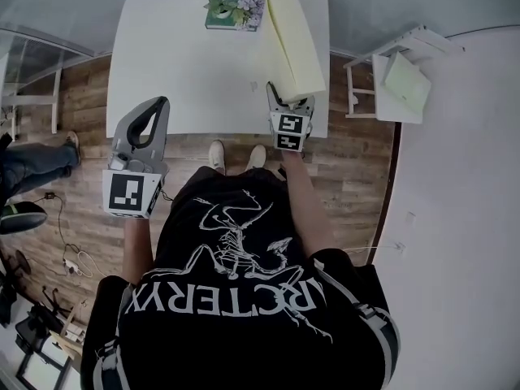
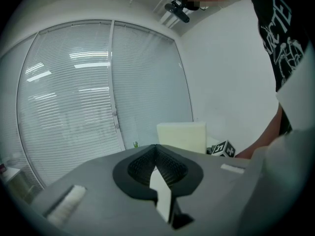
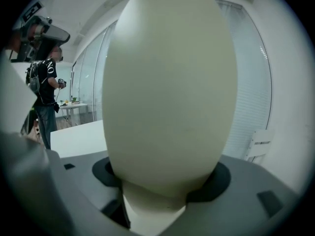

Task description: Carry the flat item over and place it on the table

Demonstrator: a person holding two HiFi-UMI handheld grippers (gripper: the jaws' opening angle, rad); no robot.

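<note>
The flat item [image 1: 292,43] is a pale yellow board, tilted above the right part of the white table [image 1: 179,63]. My right gripper [image 1: 290,97] is shut on its near end, at the table's front edge. In the right gripper view the board [image 3: 170,92] fills the middle, clamped at its base by the right gripper [image 3: 155,198]. My left gripper [image 1: 161,104] hangs over the wooden floor left of the table's front, shut on nothing. In the left gripper view its jaws [image 2: 156,151] meet, and the board [image 2: 182,136] shows behind them.
A green book with a small plant [image 1: 234,6] lies at the table's far edge. A white chair-like stand [image 1: 398,80] holding a pale pad is right of the table. Another person [image 1: 24,165] stands at the left, with cables [image 1: 73,262] on the floor.
</note>
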